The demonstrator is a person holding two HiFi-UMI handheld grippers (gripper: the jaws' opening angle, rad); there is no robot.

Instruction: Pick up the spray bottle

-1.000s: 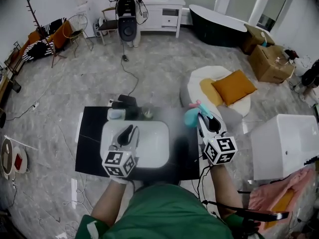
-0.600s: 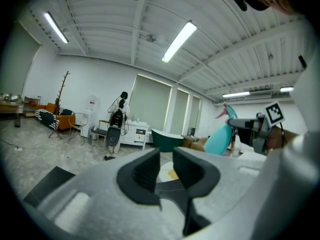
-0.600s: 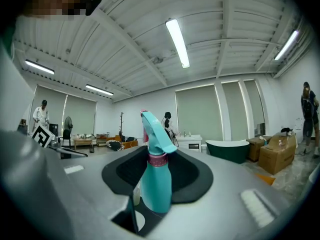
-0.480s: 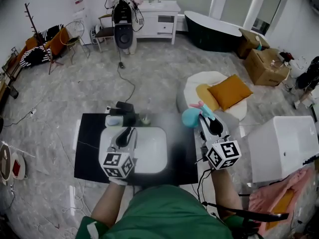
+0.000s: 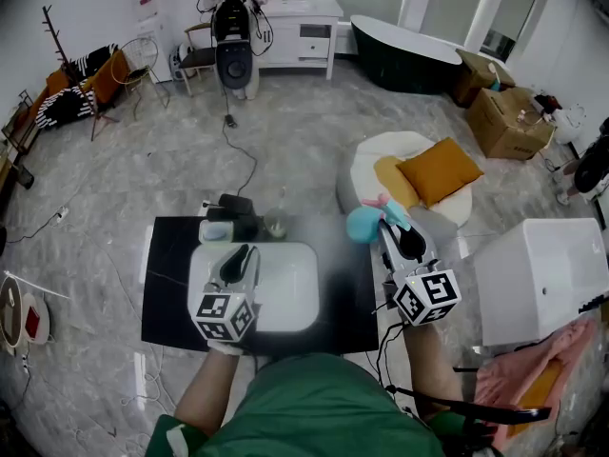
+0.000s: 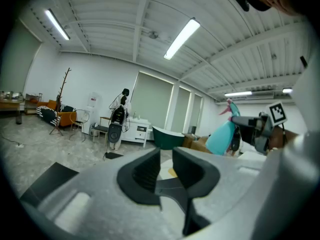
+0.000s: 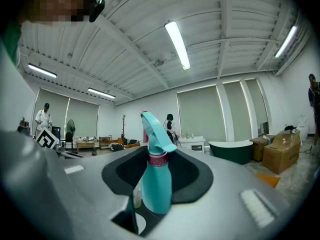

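The black counter (image 5: 166, 284) lies beneath both pairs of fingers, and its white basin (image 5: 295, 293) sits directly under the left gripper (image 5: 243, 252). A few small things stand on the counter just beyond the left fingertips, at the basin's far rim; they are too small to name.

The left gripper hangs over the basin with its fingers (image 6: 145, 171) released. Only a narrow gap shows between them, and nothing is in it.

The right gripper (image 5: 385, 228) reaches out over the counter's right end. Its dark fingers (image 7: 187, 176) are clenched on the spray bottle (image 7: 156, 184), one pad on each side of the teal body.

The relation that matters is this. The bottle stands upright between the right fingers, so its long axis crosses the line they point along. Its pink collar (image 7: 158, 159) and trigger head rise above the pads, and the body drops below them. From the left fingers it lies well off to the right — that hand has no part in this.

The bottle looks to be clear of the counter, so I judge the pick-up as good as made. What remains is to keep the grip firm and the bottle from tipping, since most of the body hangs below the pads.
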